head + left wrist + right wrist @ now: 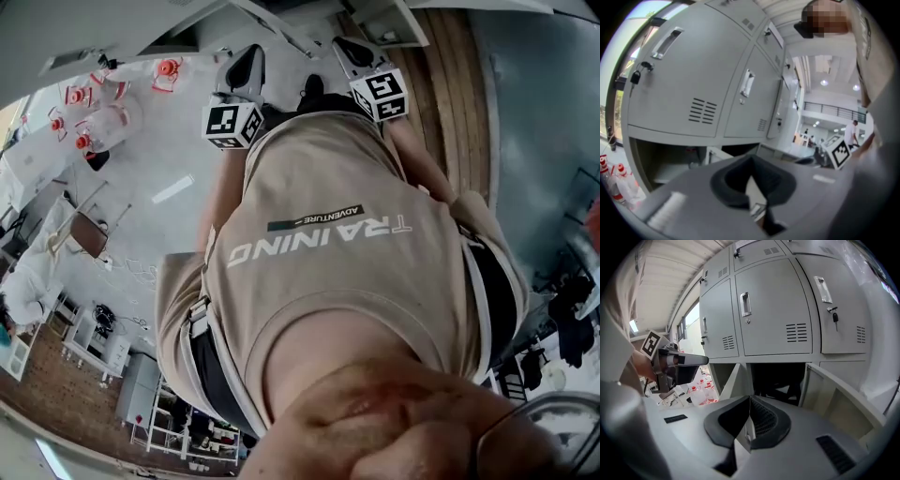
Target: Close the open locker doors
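Lockers (773, 305) ahead, lower row open: left door (733, 380) and right door (836, 399) standing out toward the near side; left tongs (752, 183) and right tongs (749, 423) closed, empty; doors judged light, stiff painted sheet steel, slippery, so push flat near free edge, not pinch.

An open left door (733, 380) and an open right door (834, 404) are flanking a bottom-row compartment (778, 380), which is lying directly under the shut upper lockers (773, 305). Bottles (701, 392) are sitting on the floor left of the lockers. The left gripper (701, 360) is hanging left of the right gripper (750, 404), both before the lockers.
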The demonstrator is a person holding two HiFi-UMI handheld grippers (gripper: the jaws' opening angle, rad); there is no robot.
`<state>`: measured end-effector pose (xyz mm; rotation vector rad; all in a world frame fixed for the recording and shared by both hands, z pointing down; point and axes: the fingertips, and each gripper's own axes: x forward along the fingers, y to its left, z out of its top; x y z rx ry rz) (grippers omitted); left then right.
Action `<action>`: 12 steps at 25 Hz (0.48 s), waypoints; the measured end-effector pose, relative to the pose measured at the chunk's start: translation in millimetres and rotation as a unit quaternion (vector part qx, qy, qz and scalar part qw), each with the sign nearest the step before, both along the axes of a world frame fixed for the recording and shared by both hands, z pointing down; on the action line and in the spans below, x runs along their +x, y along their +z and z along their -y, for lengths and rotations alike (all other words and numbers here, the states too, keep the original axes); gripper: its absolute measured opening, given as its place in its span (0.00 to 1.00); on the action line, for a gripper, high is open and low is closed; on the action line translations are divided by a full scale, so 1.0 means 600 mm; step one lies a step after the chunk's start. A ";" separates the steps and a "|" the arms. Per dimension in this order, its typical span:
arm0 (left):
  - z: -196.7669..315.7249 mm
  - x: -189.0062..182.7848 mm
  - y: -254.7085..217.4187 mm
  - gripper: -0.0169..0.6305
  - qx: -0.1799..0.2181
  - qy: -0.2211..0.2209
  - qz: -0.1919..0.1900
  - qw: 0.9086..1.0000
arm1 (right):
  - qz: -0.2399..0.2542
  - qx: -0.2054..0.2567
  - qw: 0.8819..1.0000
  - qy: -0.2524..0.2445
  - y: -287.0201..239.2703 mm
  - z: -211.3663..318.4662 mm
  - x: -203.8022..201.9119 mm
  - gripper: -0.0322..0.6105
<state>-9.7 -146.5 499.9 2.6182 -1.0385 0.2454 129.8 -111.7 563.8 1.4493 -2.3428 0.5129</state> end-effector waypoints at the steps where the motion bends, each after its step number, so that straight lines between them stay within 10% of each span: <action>1: -0.001 -0.001 0.000 0.02 -0.001 0.003 0.000 1.000 | 0.003 -0.008 1.000 0.000 0.005 -0.003 -0.001 0.07; 12: -0.002 -0.070 -0.022 0.02 0.004 0.018 -0.005 1.000 | 0.015 -0.049 0.998 0.022 0.026 -0.012 -0.048 0.07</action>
